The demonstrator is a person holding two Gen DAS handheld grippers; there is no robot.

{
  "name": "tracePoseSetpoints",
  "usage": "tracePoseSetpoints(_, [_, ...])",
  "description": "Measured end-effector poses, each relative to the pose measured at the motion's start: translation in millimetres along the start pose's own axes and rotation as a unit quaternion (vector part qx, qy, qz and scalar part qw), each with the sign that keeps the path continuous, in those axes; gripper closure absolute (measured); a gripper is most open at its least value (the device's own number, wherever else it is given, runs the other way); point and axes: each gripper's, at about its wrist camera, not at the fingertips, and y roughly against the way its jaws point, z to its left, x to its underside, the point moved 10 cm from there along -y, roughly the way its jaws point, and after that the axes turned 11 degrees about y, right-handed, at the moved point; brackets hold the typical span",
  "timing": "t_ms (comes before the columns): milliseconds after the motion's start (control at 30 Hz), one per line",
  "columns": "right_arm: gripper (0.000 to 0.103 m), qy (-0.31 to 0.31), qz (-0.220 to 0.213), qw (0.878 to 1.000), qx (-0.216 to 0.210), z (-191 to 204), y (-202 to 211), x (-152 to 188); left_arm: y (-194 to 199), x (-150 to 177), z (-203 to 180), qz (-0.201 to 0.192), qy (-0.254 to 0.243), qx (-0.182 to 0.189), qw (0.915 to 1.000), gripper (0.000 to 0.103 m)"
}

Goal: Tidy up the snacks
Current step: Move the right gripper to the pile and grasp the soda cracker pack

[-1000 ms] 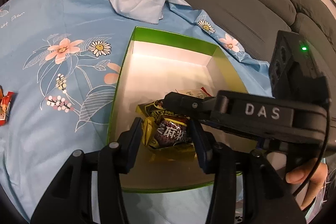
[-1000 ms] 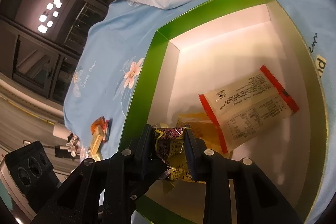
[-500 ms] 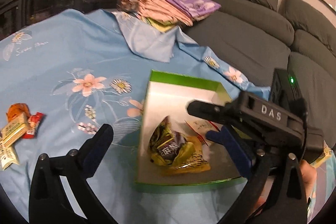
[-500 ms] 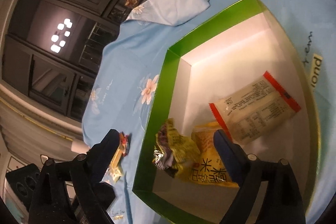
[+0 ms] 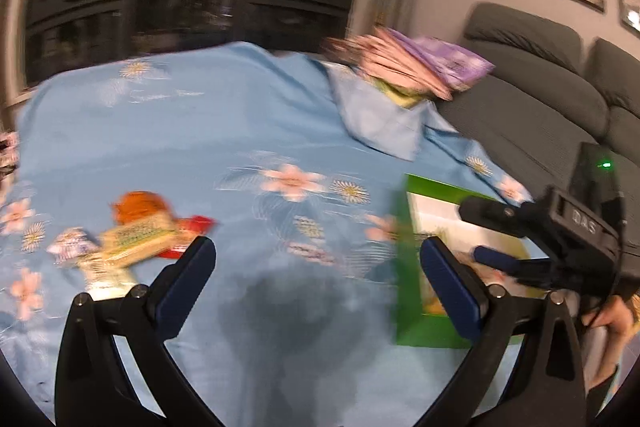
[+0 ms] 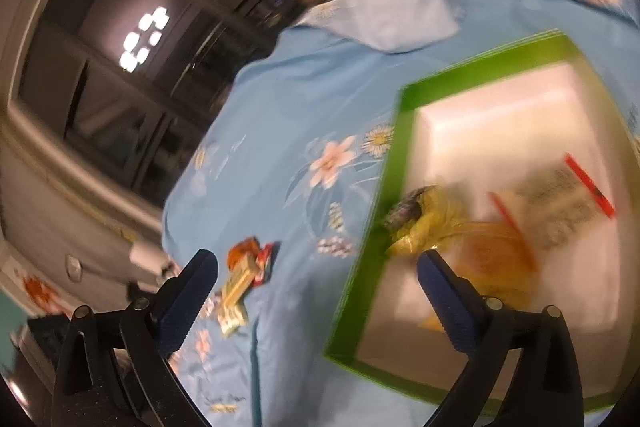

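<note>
A green box [image 6: 386, 187] with a white inside lies on the blue flowered cloth [image 5: 224, 131]. In it are a crumpled yellow packet [image 6: 424, 223], an orange-yellow packet [image 6: 496, 251] and a white packet with red ends [image 6: 560, 195]. Loose snacks [image 5: 136, 231] lie in a small heap on the cloth, left of the box [image 5: 406, 275]. My left gripper [image 5: 316, 267] hangs open and empty above the cloth between heap and box. My right gripper [image 6: 316, 279] is over the box's left wall, its jaws opening with nothing between them; the same heap [image 6: 248, 271] lies by its left finger.
Folded pink and purple cloths [image 5: 408, 67] are stacked at the table's far edge. A grey sofa [image 5: 540, 99] stands to the right. The right gripper's black body [image 5: 580, 227] and a person's hand [image 5: 612, 315] reach over the box. Dark windows lie behind.
Both grippers opened and let their yellow packets drop into the box, then rose and pulled back. The left view swung left, bringing the loose snack heap near its left finger.
</note>
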Motion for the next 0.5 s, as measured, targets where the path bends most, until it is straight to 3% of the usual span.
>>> tracePoseSetpoints(200, [0.001,0.128,0.065,0.987,0.07,50.7,-46.6,15.5,15.5,-5.8,97.1,-0.015,0.034,-0.059,0.9976,0.0])
tracePoseSetpoints(333, [0.001,0.113,0.109,0.987,-0.024,90.9,-74.3,23.9,13.0,4.7,157.5,0.006,0.085,-0.065,0.9942,0.0])
tracePoseSetpoints(400, [0.001,0.116,0.111,0.985,-0.059,112.2,-83.4,20.8,12.3,8.9,177.2,0.009,0.1,-0.067,0.9927,0.0])
tracePoseSetpoints(500, [0.001,0.129,0.121,0.981,-0.082,140.1,-104.6,17.8,5.2,10.6,205.4,0.01,0.13,-0.069,0.9891,0.0])
